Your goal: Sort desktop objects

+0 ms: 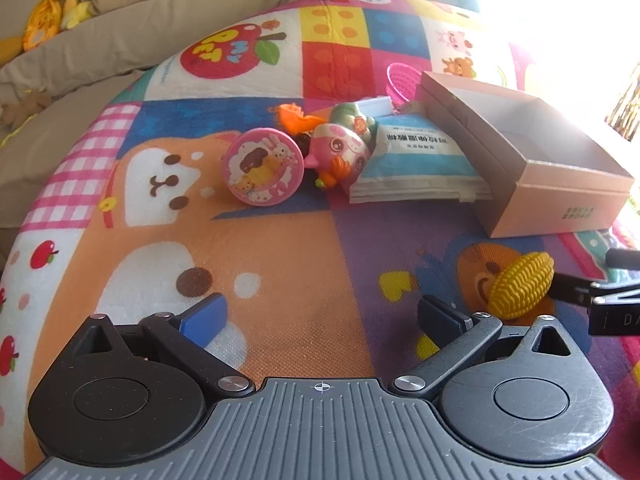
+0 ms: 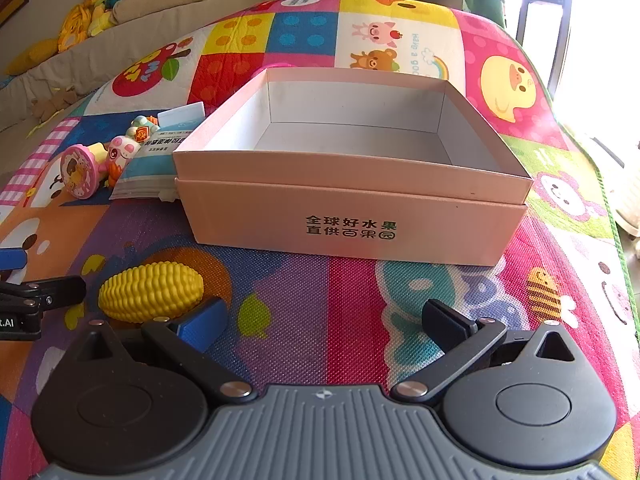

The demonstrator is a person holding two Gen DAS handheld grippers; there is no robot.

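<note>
A pink cardboard box (image 2: 352, 216) stands open and empty on the colourful play mat; in the left wrist view the box (image 1: 560, 188) sits at the right. A yellow toy corn (image 2: 152, 292) lies on the mat just left of my right gripper (image 2: 324, 320), which is open over bare mat. The corn (image 1: 522, 284) lies right of my left gripper (image 1: 320, 320), also open with nothing between its fingers. Farther back lie a round pink tin (image 1: 262, 166), a pink pig toy (image 1: 340, 150), an orange toy (image 1: 298, 118) and a blue-white packet (image 1: 416, 164).
A pink mesh basket (image 1: 402, 80) stands behind the packet. The play mat (image 1: 280, 248) covers the surface. A beige sofa with plush toys (image 1: 60, 12) lies beyond the mat's far left edge. The other gripper's finger (image 1: 592, 296) reaches in beside the corn.
</note>
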